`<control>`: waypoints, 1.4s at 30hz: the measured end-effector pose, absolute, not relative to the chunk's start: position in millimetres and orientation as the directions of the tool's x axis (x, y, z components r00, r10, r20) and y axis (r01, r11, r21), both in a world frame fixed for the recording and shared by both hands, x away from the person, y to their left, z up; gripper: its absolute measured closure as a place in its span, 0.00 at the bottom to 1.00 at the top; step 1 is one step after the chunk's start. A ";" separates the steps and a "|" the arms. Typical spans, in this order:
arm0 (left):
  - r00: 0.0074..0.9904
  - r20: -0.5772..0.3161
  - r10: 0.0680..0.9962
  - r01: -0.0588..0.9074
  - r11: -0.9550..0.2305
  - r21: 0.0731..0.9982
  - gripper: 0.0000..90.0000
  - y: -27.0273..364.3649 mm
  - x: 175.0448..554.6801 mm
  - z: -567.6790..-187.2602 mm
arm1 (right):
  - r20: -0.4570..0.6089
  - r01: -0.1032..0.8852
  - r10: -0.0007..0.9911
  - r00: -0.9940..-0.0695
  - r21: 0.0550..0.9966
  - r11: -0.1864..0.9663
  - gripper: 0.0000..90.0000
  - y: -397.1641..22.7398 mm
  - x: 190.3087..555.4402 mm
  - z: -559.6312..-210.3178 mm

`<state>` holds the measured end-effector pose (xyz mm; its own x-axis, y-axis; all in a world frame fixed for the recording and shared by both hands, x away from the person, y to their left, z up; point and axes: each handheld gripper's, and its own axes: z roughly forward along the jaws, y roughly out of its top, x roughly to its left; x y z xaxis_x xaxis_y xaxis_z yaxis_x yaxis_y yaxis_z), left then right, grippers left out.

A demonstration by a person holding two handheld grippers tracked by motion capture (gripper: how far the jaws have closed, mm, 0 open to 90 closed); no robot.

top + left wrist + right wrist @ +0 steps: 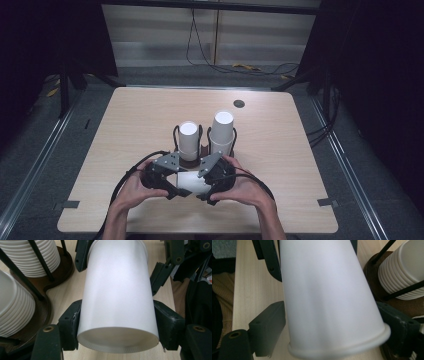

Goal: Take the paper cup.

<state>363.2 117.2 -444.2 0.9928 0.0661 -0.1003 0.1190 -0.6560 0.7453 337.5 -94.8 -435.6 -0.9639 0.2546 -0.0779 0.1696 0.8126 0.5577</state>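
Low in the centre of the high view, left tongs (167,181) and right tongs (212,182) both clamp one white cup (192,183) lying sideways over the worktop (140,120). Likely separating nested cups: squeeze lightly, pull straight.

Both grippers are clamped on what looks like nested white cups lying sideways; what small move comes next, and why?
Probably draw the two grippers apart. The left gripper holds the cup at one end, the right gripper at the other, so pulling may separate nested cups, though no seam is visible.
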 end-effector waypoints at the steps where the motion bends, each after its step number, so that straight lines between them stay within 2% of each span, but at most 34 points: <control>1: 0.992 -0.104 0.072 0.125 -0.646 0.753 0.36 118.7 362.8 -444.6 | -0.083 0.172 0.264 -0.961 0.569 0.804 0.15 -96.7 337.7 -435.7; 18: 0.986 -0.095 0.135 0.151 -0.512 0.846 0.36 129.9 356.0 -450.4 | -0.063 0.243 0.378 -0.924 0.667 0.705 0.17 -126.0 330.0 -447.1; 21: 0.985 -0.073 0.153 0.140 -0.489 0.861 0.36 130.3 354.0 -453.6 | -0.056 0.256 0.406 -0.912 0.695 0.672 0.17 -132.1 327.5 -449.2; 29: 0.982 -0.086 0.166 0.149 -0.422 0.894 0.36 134.1 354.9 -459.6 | -0.037 0.278 0.458 -0.888 0.750 0.600 0.17 -147.2 319.6 -459.0; 42: 0.980 -0.081 0.183 0.138 -0.322 0.937 0.36 137.1 349.2 -469.0 | 0.026 0.284 0.492 -0.870 0.843 0.457 0.16 -158.9 311.9 -468.8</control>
<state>349.2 137.1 -469.0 0.9798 0.1827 -0.0811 0.1377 -0.3225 0.9365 311.9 -158.9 -468.8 -0.8700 0.4923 0.0258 0.2835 0.4568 0.8432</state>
